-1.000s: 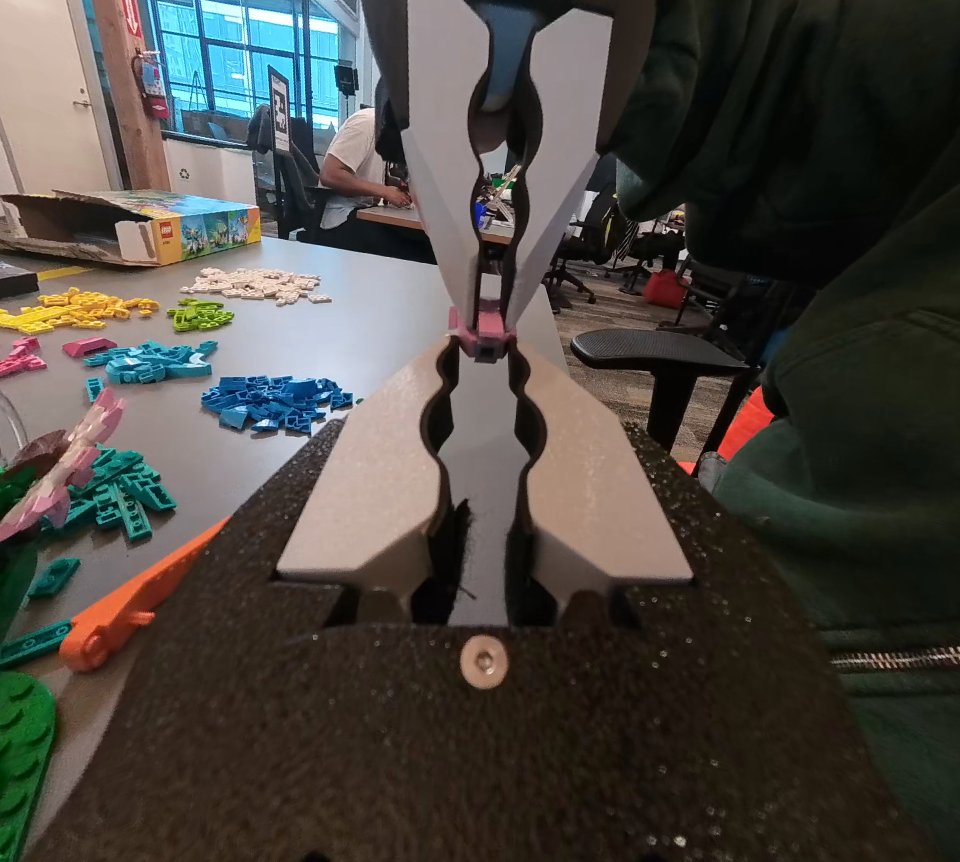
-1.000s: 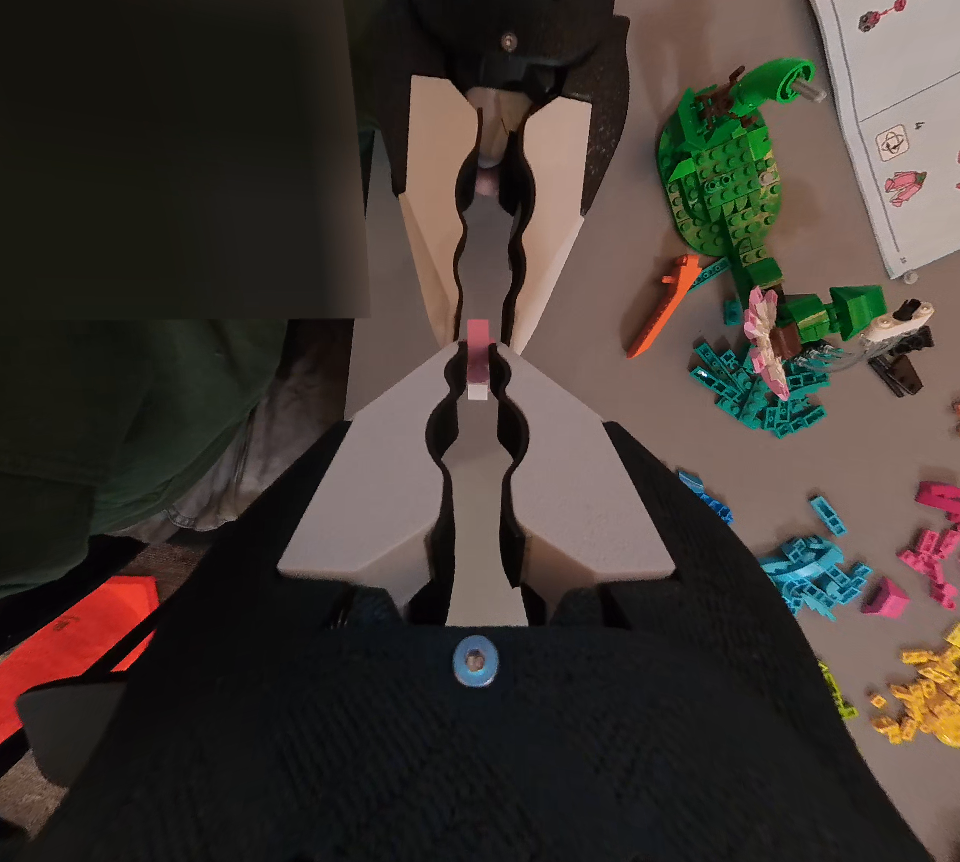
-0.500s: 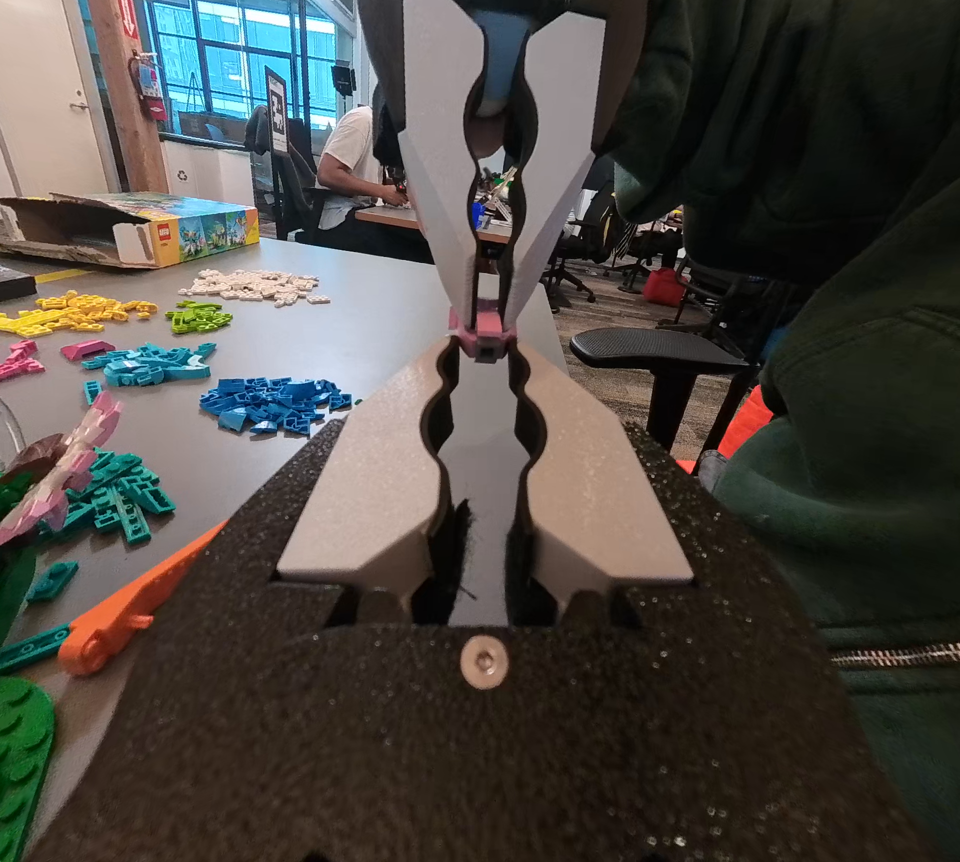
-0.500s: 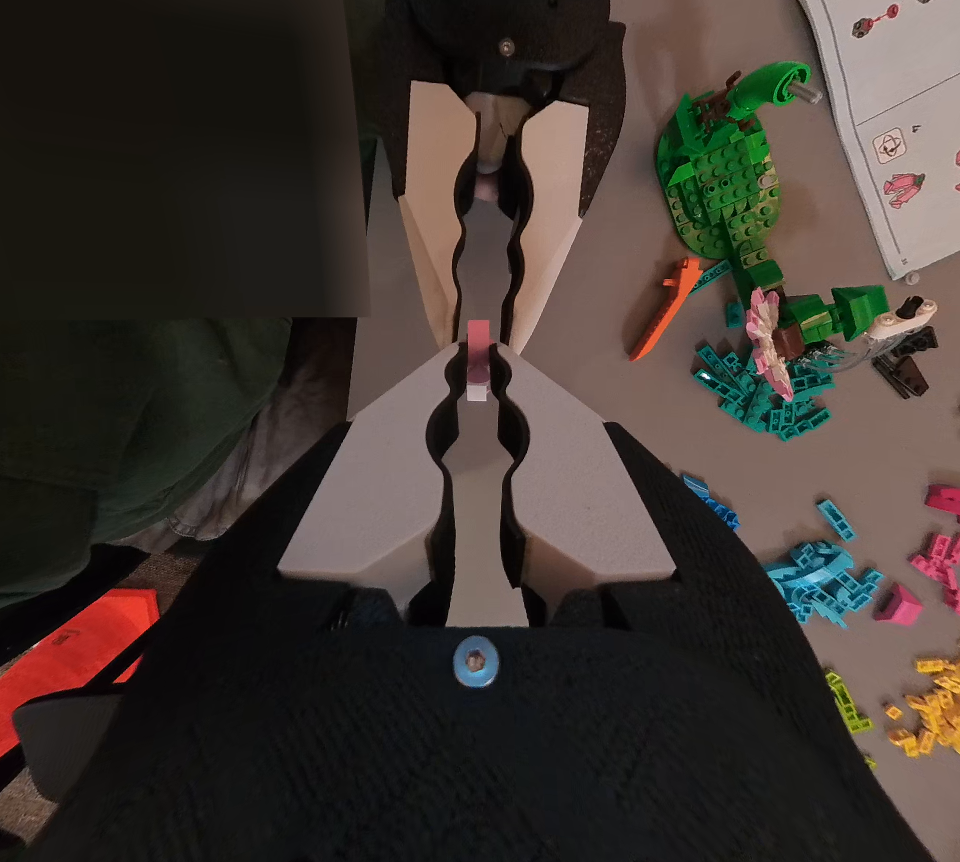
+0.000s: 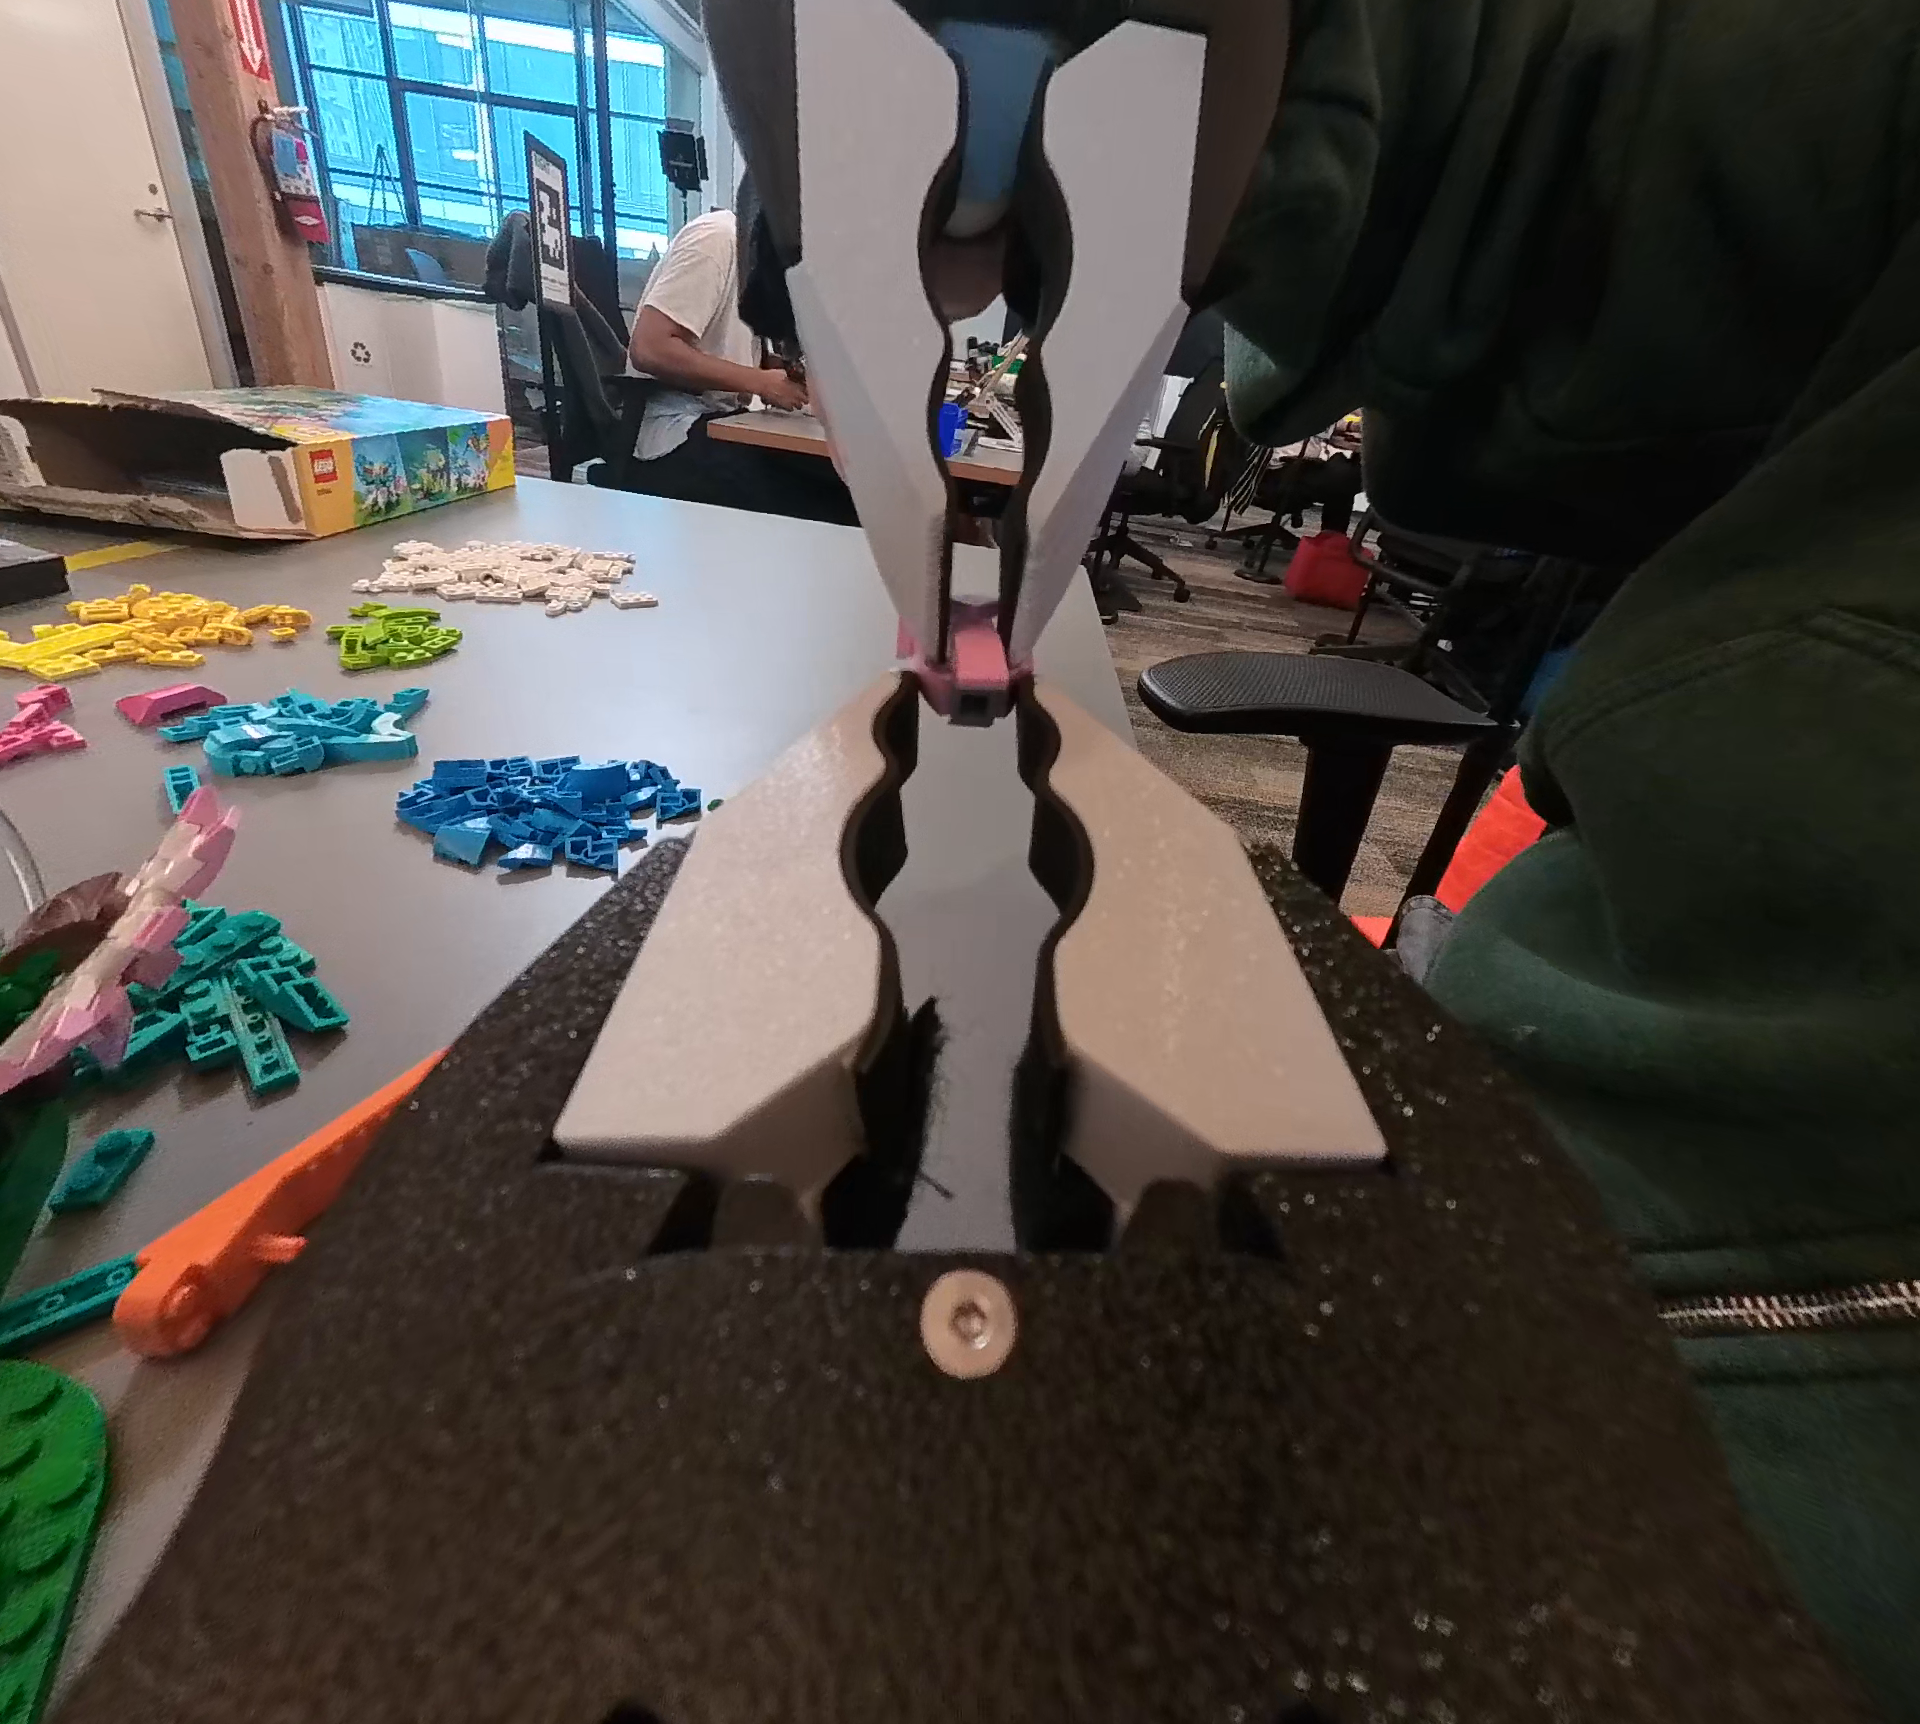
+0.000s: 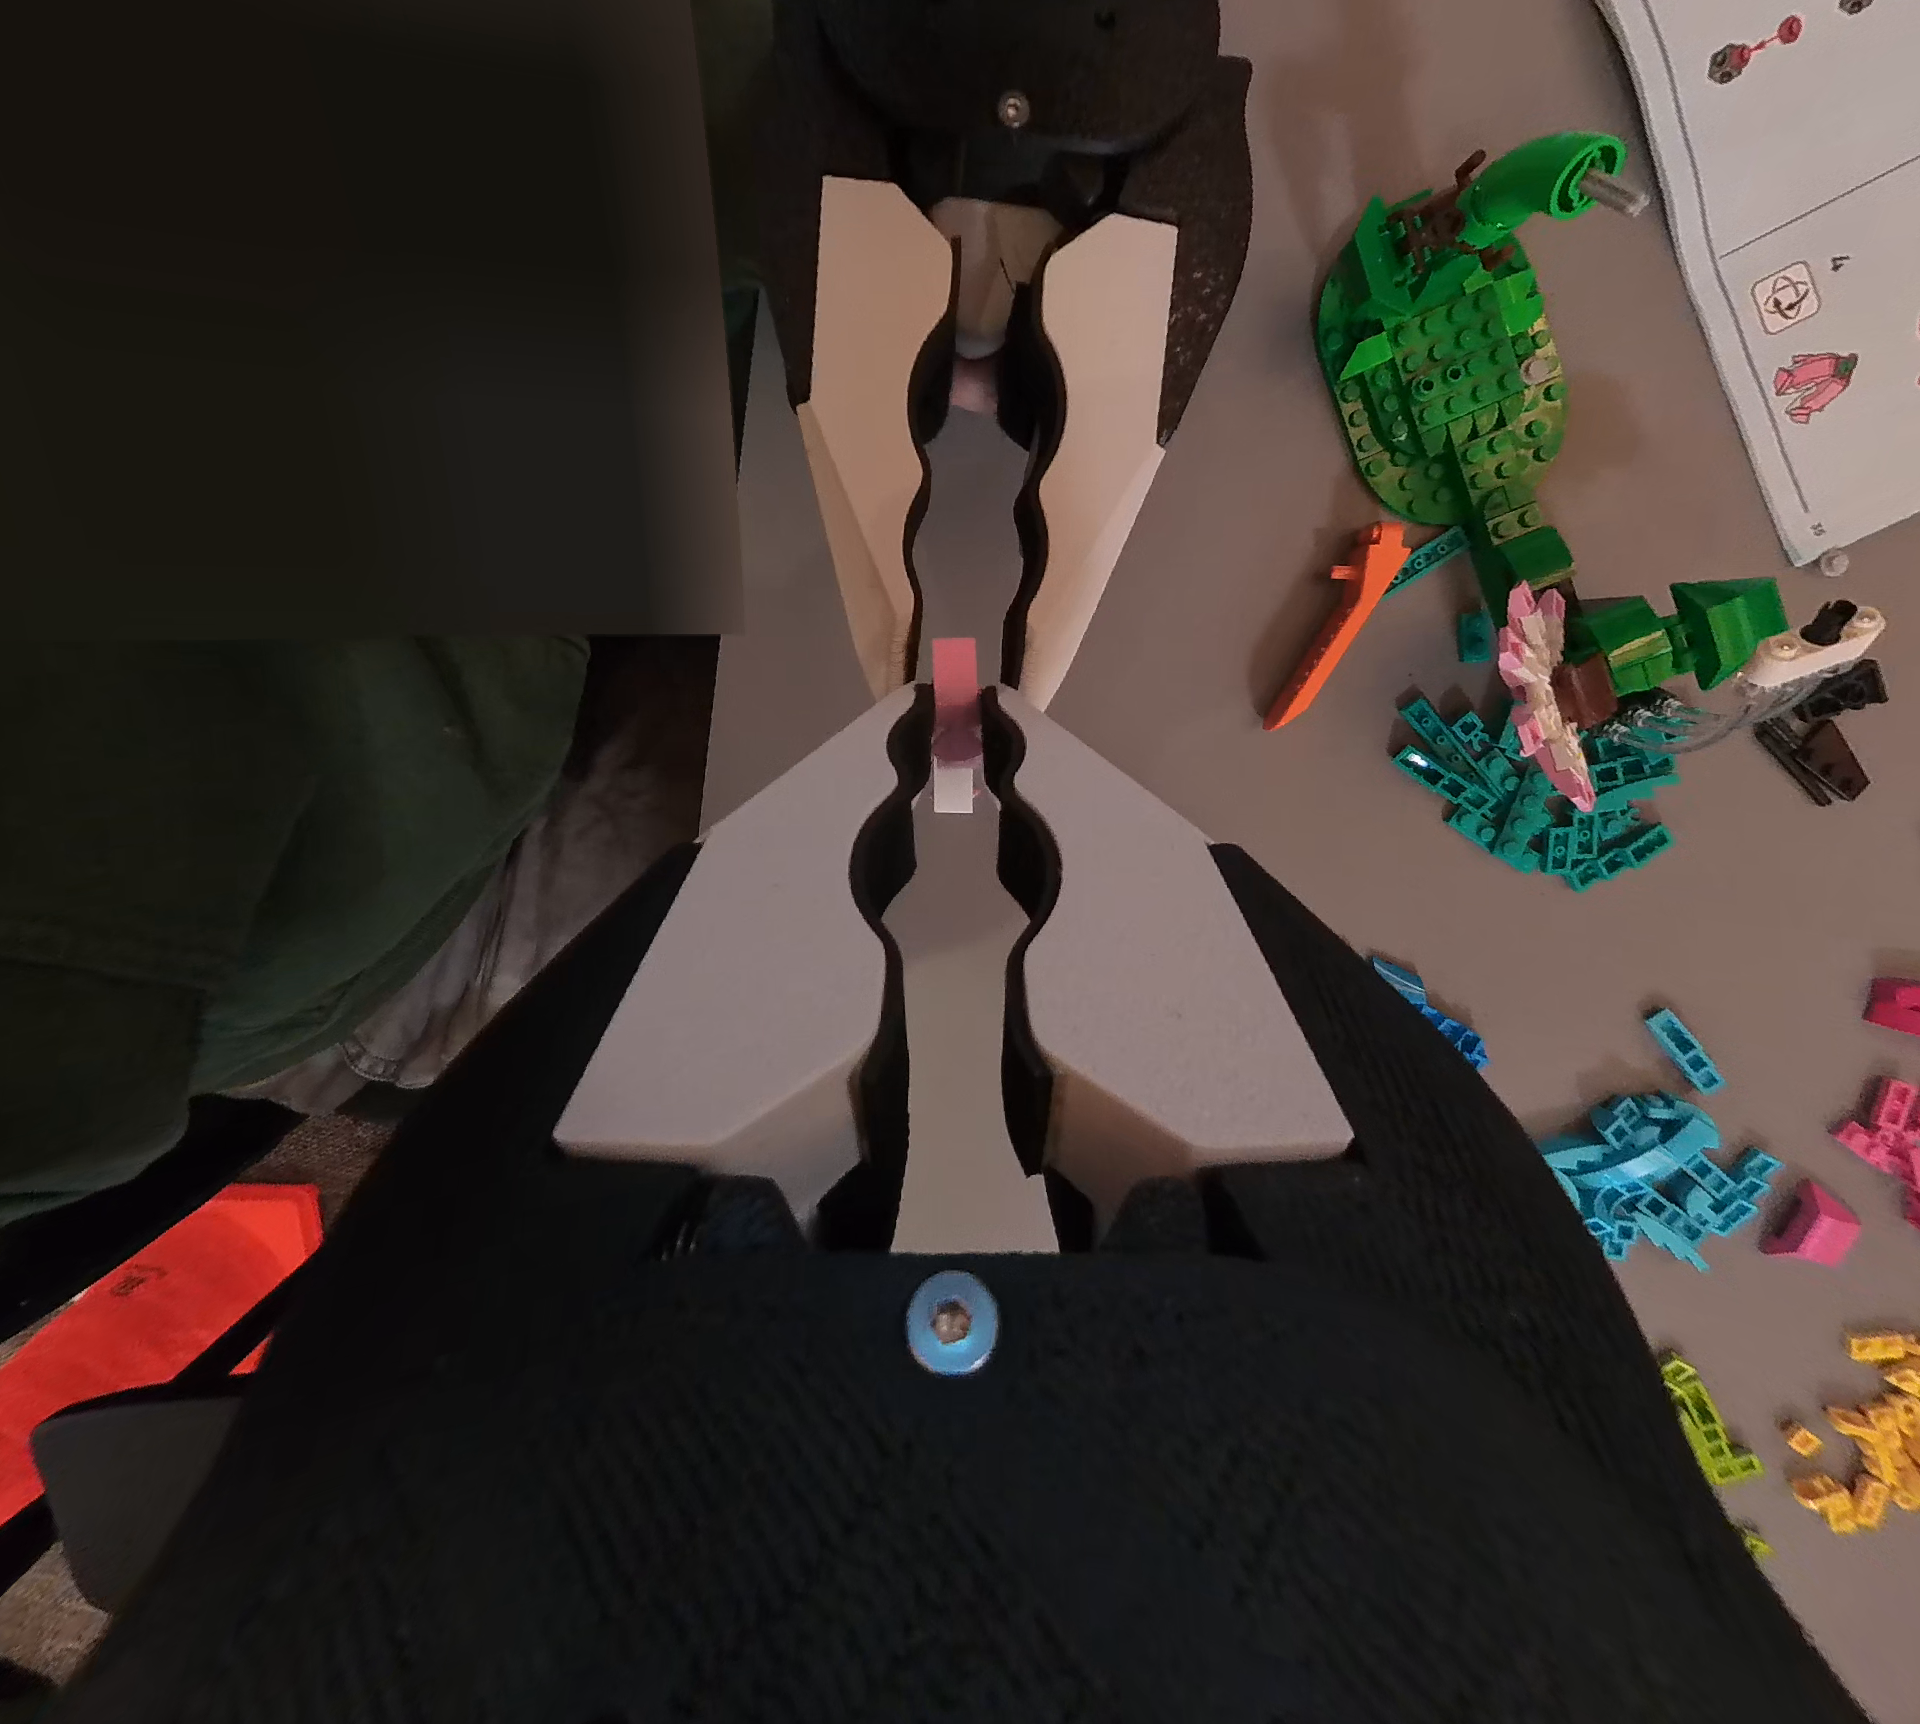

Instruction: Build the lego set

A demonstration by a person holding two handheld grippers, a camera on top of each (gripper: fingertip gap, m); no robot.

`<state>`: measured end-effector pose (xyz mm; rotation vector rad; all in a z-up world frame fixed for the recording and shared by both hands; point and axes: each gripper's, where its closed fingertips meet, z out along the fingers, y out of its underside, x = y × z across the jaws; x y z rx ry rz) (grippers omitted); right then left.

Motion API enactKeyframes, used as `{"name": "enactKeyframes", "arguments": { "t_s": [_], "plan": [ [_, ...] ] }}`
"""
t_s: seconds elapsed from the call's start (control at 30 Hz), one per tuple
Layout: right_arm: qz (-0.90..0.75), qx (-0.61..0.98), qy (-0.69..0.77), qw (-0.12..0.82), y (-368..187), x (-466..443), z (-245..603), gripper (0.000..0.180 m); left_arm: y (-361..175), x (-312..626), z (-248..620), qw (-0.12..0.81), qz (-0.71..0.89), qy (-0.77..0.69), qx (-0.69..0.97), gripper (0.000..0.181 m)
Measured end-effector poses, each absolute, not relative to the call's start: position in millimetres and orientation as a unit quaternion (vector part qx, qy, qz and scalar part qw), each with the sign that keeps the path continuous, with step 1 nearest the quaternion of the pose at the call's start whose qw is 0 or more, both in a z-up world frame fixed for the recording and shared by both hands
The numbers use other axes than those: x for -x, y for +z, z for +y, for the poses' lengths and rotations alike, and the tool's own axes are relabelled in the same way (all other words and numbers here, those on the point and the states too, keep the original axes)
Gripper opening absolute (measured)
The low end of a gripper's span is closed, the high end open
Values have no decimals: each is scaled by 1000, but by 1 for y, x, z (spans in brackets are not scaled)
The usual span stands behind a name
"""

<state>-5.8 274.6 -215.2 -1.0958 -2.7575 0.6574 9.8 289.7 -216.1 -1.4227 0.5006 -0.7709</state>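
Observation:
My left gripper and right gripper meet tip to tip in the air beyond the table's near edge. Both are shut on a small pink lego piece. In the right wrist view my right gripper grips the pink piece, which has a white part on the end facing me. My left gripper comes from the top of that view and pinches the far end. How the piece's parts join is hidden by the fingers.
A green lego build with a pink flower, an orange separator tool, an open instruction booklet and a teal pile lie on the grey table. Blue, white and yellow piles, the box and a chair are nearby. The grippers are tip to tip, or close to it. From either gripper's tips it is about 20 centimetres to the green lego build.
Both grippers stay pinched tip to tip on the pink piece. The views shift only slightly.

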Motion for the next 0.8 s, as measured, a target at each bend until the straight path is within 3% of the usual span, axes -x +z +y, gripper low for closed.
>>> {"name": "enactKeyframes", "arguments": {
  "t_s": [0.5,0.63,0.73,0.8],
  "plan": [
    [-903,347,240,84,-204,2,274,18,-216,-9,290,662,218,-343,630,17],
    [-902,302,240,193,-190,4,276,34,-216,-8,291,662,214,-344,630,16],
    [-903,214,181,326,-188,7,277,54,-217,-8,291,660,214,-347,631,16],
    [-900,141,134,390,-194,6,272,58,-217,-8,291,659,214,-348,632,16]
  ]
}}
